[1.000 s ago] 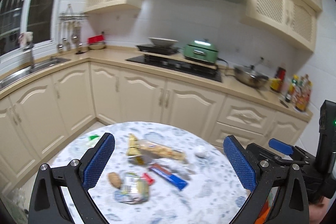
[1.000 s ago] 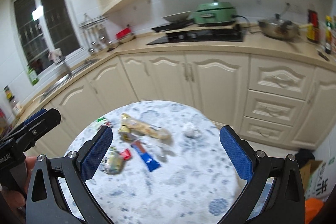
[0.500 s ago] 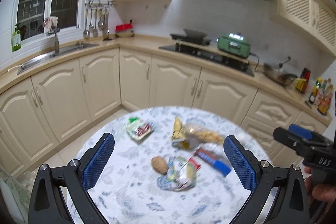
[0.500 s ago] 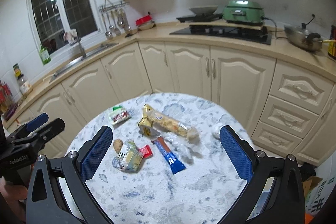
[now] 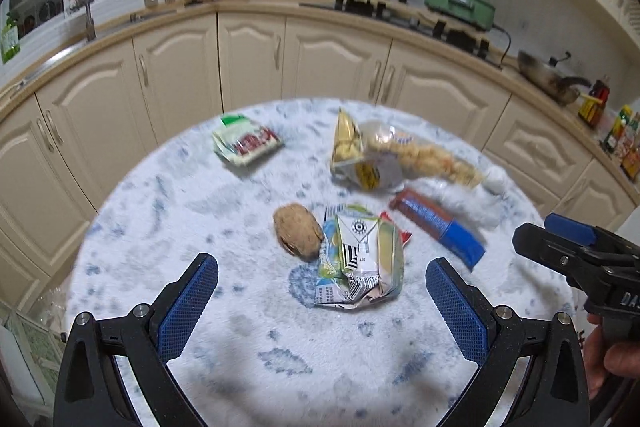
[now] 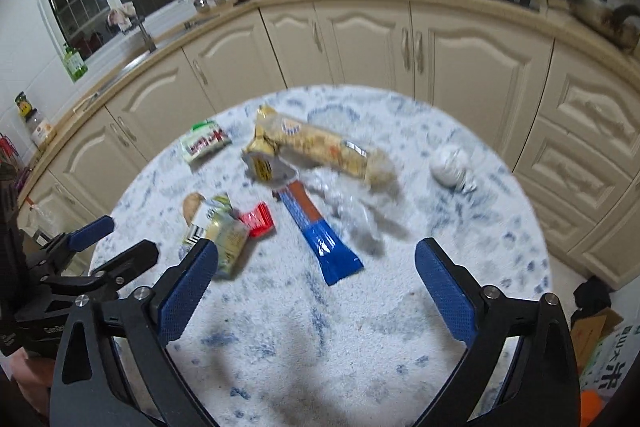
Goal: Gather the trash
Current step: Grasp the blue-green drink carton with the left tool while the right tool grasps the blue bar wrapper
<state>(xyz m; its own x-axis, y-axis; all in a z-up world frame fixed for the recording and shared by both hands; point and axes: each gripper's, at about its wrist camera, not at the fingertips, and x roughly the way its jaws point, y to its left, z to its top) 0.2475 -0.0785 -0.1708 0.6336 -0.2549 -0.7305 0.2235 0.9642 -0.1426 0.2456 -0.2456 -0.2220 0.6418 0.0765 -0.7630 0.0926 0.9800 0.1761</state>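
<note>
Left wrist, fingers apart, table rim near

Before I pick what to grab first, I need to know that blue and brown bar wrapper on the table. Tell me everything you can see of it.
The blue and brown bar wrapper is a long, narrow, glossy foil or plastic packet, brown at the far end, bright blue at the near end. It lies flat on the round table, angled. Its brown end reaches the yellow snack bag; whether they touch is unclear. Clear crumpled plastic lies beside it. No jaws touch it.
</note>
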